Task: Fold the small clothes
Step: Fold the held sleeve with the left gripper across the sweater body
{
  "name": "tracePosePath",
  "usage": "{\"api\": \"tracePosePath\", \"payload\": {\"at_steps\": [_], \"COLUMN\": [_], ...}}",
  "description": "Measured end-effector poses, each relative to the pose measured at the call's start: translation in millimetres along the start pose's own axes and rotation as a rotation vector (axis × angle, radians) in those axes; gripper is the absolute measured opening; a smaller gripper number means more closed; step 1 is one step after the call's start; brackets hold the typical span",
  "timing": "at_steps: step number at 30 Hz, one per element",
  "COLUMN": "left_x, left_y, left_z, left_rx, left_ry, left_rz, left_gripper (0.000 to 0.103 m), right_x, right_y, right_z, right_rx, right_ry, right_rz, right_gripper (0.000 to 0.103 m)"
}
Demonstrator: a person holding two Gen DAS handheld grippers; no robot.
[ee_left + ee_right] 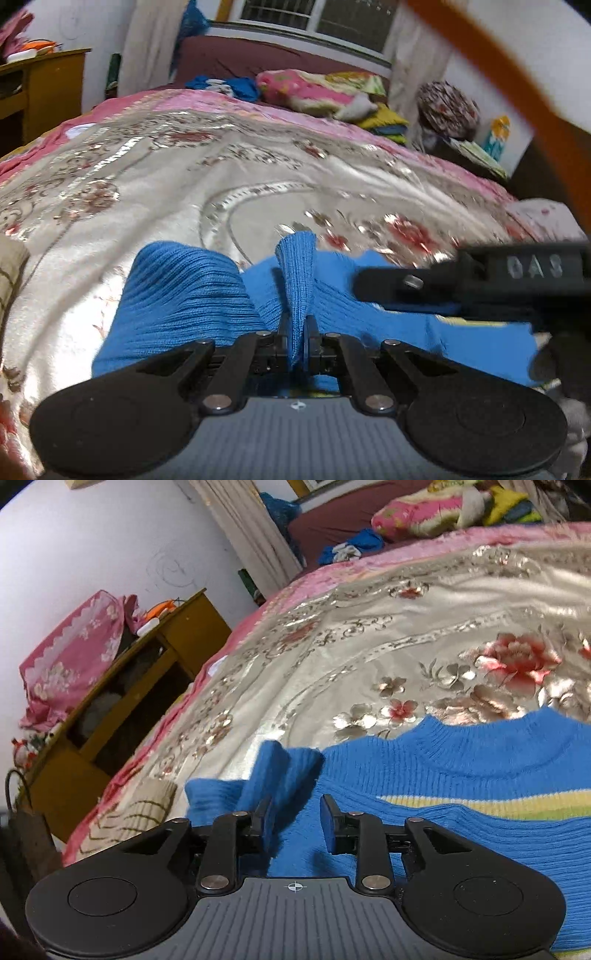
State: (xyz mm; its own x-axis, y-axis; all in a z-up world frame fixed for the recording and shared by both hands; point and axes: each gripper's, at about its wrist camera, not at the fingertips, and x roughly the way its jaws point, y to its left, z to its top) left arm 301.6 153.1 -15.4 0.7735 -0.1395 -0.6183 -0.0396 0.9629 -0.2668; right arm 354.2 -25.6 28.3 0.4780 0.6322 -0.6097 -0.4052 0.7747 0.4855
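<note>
Bedroom. A bed covered by a shiny cream bedspread [177, 192] with red flowers and a pink border; white wall, window and pale curtains behind.

Left gripper [298, 332]: jaws drawn together, clamped on a narrow upright fold of the blue knit sweater [184, 295]. The pinched ribbed strip stands up between the pads and flares above them. The rest of the knit hangs and bunches to either side, a rounded hump at left, flatter cloth at right.

Right gripper [295, 821]: jaws stand apart, pads not pressing on anything. A ribbed blue sleeve cuff [280, 771] lies just ahead of and beside the left-hand finger, touching or nearly so; cannot tell which. In the left wrist view this gripper's black body comes in from the right edge, over the sweater.

Sweater in the right wrist view [461, 775]: spread on the bedspread, round neckline away from the camera, yellow-green stripes [480, 805] across the chest.

Outward: a beige knit garment [133, 812] with brown lines lies at the near-left bed edge. Wooden cabinet [147, 686] beside the bed, pink floral cloth [74, 657] draped over something past it. Pink floral pillow [306, 90] and a crumpled blue cloth [225, 85] at the far end of the bed.
</note>
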Motion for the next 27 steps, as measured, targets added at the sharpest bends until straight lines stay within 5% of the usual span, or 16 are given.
{"api": "tracePosePath", "payload": {"at_steps": [5, 11, 12, 15, 17, 24, 27], "left_x": [0, -3, -3, -3, -6, -22, -27], "left_y": [-9, -11, -11, -12, -12, -12, -7], "left_z": [-6, -9, -9, -9, -9, -4, -3], "left_rx": [0.024, 0.033, 0.036, 0.045, 0.046, 0.070, 0.066], "left_ry": [0.014, 0.022, 0.025, 0.029, 0.023, -0.031, -0.036], "left_rz": [-0.016, -0.020, -0.019, -0.008, -0.004, 0.025, 0.037], "left_gripper": [0.012, 0.012, 0.012, 0.012, 0.014, 0.042, 0.046], "right_x": [16, 37, 39, 43, 39, 17, 5], "right_y": [9, 15, 14, 12, 12, 11, 9], "right_z": [2, 4, 3, 2, 1, 12, 17], "right_rx": [-0.004, -0.023, -0.024, -0.044, -0.045, -0.052, -0.046], "right_ry": [0.049, 0.090, 0.093, 0.096, 0.087, 0.020, -0.014], "right_rz": [0.025, -0.052, -0.062, -0.088, -0.082, -0.072, -0.071], "right_gripper": [0.041, 0.042, 0.040, 0.009, 0.003, 0.002, 0.002]}}
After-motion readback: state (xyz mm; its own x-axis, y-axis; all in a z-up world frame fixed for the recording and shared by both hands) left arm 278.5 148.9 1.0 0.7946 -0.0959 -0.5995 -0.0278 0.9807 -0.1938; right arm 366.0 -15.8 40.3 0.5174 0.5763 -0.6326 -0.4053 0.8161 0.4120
